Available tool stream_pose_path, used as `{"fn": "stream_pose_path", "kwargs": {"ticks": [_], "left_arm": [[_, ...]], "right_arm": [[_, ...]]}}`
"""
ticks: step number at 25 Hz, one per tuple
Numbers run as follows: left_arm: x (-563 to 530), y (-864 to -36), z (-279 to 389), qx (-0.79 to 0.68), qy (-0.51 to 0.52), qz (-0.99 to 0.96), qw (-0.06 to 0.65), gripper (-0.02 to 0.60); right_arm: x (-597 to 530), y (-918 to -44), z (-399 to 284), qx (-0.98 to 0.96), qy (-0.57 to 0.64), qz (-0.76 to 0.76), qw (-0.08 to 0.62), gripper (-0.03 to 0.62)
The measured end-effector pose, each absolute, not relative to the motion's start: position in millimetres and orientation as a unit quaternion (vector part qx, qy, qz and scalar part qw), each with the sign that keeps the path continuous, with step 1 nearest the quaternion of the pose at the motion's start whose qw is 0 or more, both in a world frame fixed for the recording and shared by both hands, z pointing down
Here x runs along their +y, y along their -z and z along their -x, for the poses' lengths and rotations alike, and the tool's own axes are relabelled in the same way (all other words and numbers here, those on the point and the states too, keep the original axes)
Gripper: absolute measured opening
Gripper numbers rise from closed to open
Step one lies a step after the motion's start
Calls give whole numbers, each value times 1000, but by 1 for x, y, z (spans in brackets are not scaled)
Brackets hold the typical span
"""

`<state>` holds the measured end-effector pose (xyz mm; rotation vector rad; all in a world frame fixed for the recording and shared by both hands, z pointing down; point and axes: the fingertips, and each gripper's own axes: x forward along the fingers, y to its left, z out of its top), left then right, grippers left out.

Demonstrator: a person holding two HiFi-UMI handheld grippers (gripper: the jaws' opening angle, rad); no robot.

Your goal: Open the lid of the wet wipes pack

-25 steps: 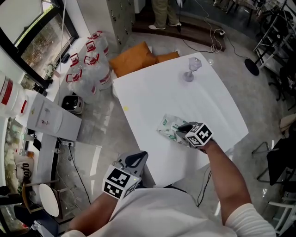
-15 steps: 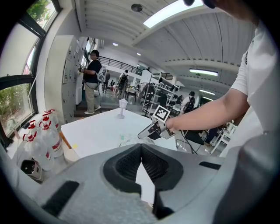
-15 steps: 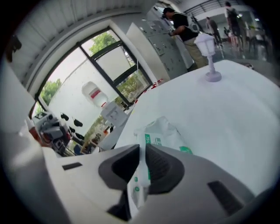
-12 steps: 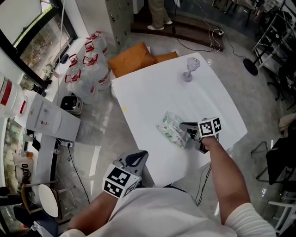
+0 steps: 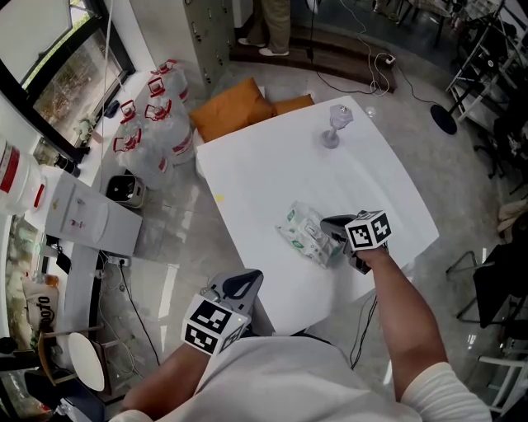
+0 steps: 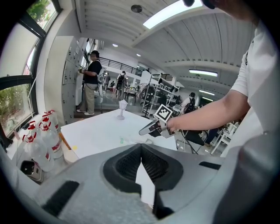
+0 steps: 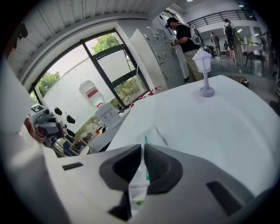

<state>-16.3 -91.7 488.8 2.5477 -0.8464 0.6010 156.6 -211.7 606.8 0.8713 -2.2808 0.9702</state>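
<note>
The wet wipes pack (image 5: 305,232), white with green print, lies on the white table (image 5: 272,165) near its right front part. My right gripper (image 5: 334,232) is at the pack's right end, and its jaws are closing. In the right gripper view a thin white-and-green edge of the pack (image 7: 151,136) runs between the pads of the right gripper (image 7: 142,148), which pinch it. My left gripper (image 5: 240,284) hangs below the table's front edge, close to my body, shut and holding nothing. From the left gripper (image 6: 141,145) view, the right gripper (image 6: 151,128) shows over the table.
A small white lamp-shaped ornament (image 5: 334,125) stands at the table's far side. Orange cushions (image 5: 239,105), water bottles (image 5: 153,124) and a water dispenser (image 5: 82,216) stand on the floor to the left. A person (image 5: 272,21) stands far behind. Cables cross the floor at the back right.
My right gripper has shifted right, rolled and risen a little, with its jaws narrowing on the pack's end. The left gripper has stayed in place.
</note>
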Motion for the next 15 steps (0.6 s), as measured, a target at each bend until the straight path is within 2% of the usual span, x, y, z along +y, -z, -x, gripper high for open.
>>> {"fn": "stream_pose_path", "kwargs": {"ticks": [7,15], "left_arm": [[-91,-487,16,-301,-213,-909,192,9],[-92,-486,18,-304,-213,-908,194,9]], "right_arm": [[-219,-606,-165,-841,-255,-360,312,17],[-228,-611,-172,-832,-203,-387,341,20]]}}
